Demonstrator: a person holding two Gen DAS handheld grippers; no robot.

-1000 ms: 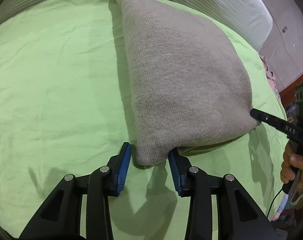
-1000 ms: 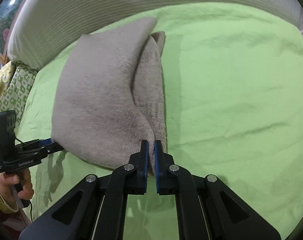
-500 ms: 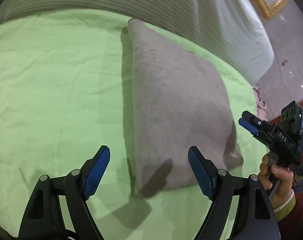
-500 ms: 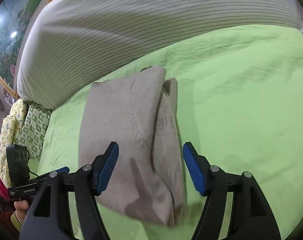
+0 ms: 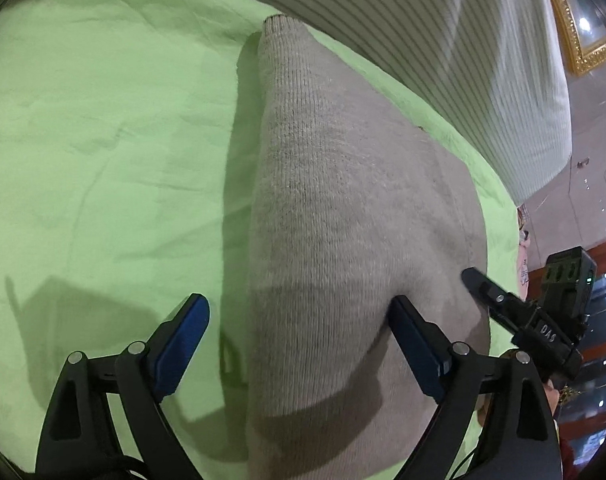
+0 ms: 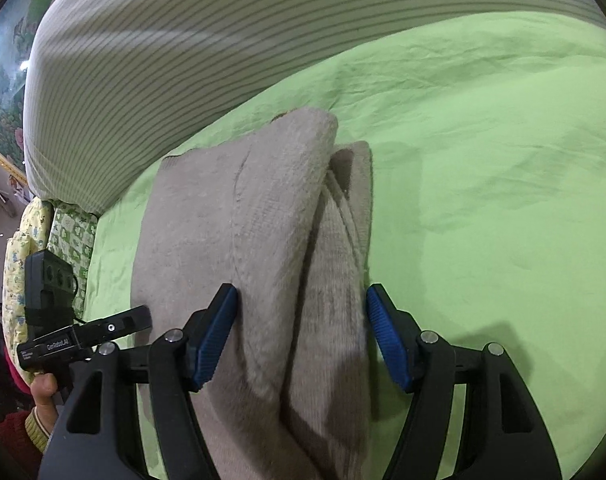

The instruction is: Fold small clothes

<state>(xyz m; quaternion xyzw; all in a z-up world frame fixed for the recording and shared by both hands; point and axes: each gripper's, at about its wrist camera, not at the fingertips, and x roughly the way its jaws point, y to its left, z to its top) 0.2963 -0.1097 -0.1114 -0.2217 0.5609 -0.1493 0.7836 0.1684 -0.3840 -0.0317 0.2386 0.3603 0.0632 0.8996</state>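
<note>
Sweater [image 5: 343,220] — a grey knit, already folded into a thick, narrow bundle — lies on the green bed sheet [image 5: 103,140], with its far end near the striped bedding [image 5: 443,40] that runs along the bed's far edge. The right wrist view shows the layers best: one fold sits atop another, with a seam of loose edges running lengthwise down the bundle.

Both tools are released and empty. The left tool [image 5: 299,344] hovers over the near end of the sweater, its blue pads spread wide; one fingertip [image 5: 191,320] is over bare sheet, the other above the knit. The right tool [image 6: 301,336] straddles the near end of the bundle from the other side, jaws equally wide, with the cloth between them but not pinched.

The fold looks close to done, perhaps needing one more tuck or a smoothing pass. The risks I see from here:

- The top layer is bulky and springy — left unpressed, it could slide off or fan open along that seam.
- Closing a tool now may catch only the upper layer, so a lift would peel the fold apart.
- Dragging a pad across the knit could snag it, or bunch the soft sheet beneath.
</note>
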